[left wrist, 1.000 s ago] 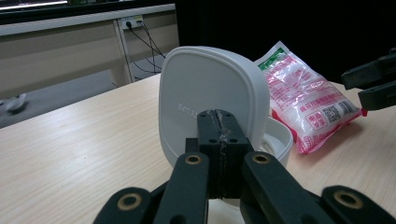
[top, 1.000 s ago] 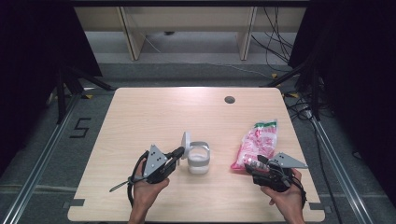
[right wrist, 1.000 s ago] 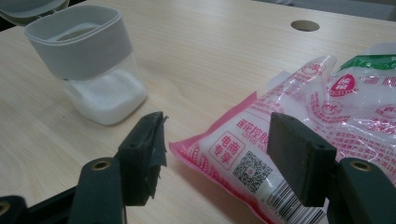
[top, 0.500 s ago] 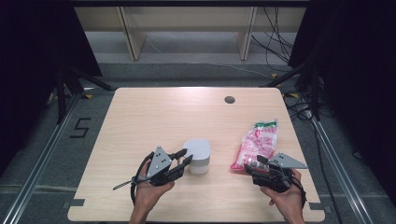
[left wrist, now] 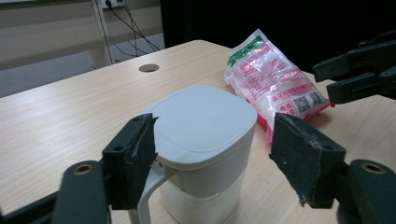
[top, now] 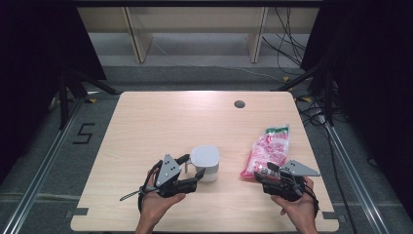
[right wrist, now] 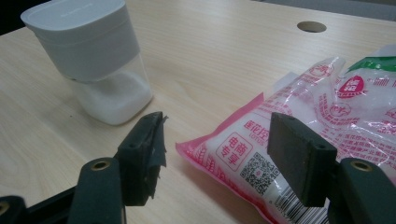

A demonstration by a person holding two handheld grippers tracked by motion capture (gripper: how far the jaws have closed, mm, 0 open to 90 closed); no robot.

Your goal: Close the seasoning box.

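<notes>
Two grippers are at the near edge of the wooden table (top: 146,122), one in each hand. The left gripper (top: 191,171) sits right by the white lidded container (top: 205,163), which stands upright a bit left of the table's middle, with white stuff visible in its clear lower part. Its jaws have just been opening, and in the left gripper view the container (left wrist: 201,149) is between them: the lid's edge reaches the left pad, the right pad stands clear with a gap, so nothing is clamped. A thin white handle or spout runs down the container's side by the left pad. The right gripper (top: 263,171) points at the near end of the pink and white plastic bag (top: 269,148), which lies flat on the right side, well apart from the container. In the right gripper view the bag's corner (right wrist: 280,154) lies between the spread jaws; whether either pad touches it is hard to tell.
</notes>
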